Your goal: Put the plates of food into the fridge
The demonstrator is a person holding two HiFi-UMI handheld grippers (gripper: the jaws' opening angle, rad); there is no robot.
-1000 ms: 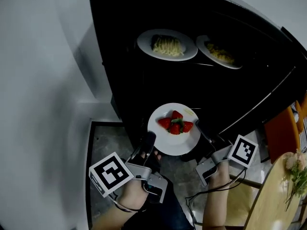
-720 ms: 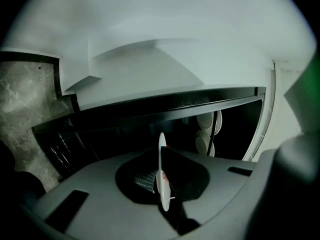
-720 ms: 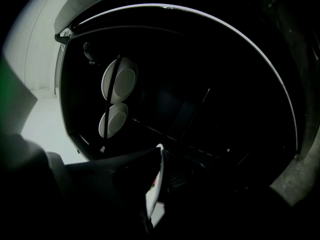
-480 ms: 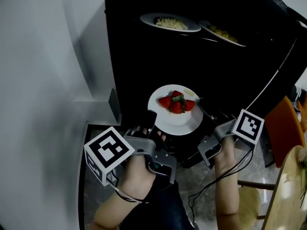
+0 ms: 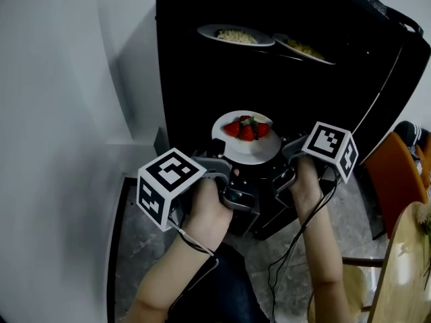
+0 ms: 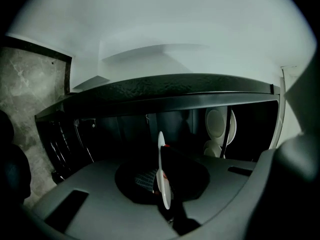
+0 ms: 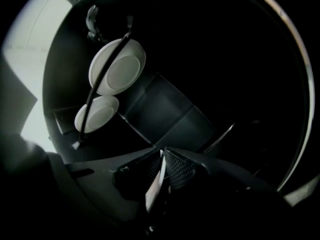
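A white plate of strawberries (image 5: 246, 138) hangs level in front of the dark inside of the black fridge (image 5: 202, 79). My left gripper (image 5: 217, 156) is shut on its left rim and my right gripper (image 5: 283, 148) on its right rim. The left gripper view shows the strawberry plate (image 6: 161, 176) edge-on between the left gripper's (image 6: 161, 156) jaws. In the right gripper view the plate's rim (image 7: 156, 183) is pinched by the right gripper (image 7: 162, 160). Two plates of pasta (image 5: 236, 35) (image 5: 304, 47) rest on a higher shelf.
The open fridge door (image 5: 394, 73) stands at the right. A white wall (image 5: 67, 79) runs along the left and grey marble floor (image 5: 138, 237) lies below. An orange chair (image 5: 394, 177) and a wooden table edge (image 5: 404, 268) sit at the lower right.
Both grippers have carried the strawberry plate up and forward, closer to the fridge opening. The arms reach further out and the fridge looms nearer.
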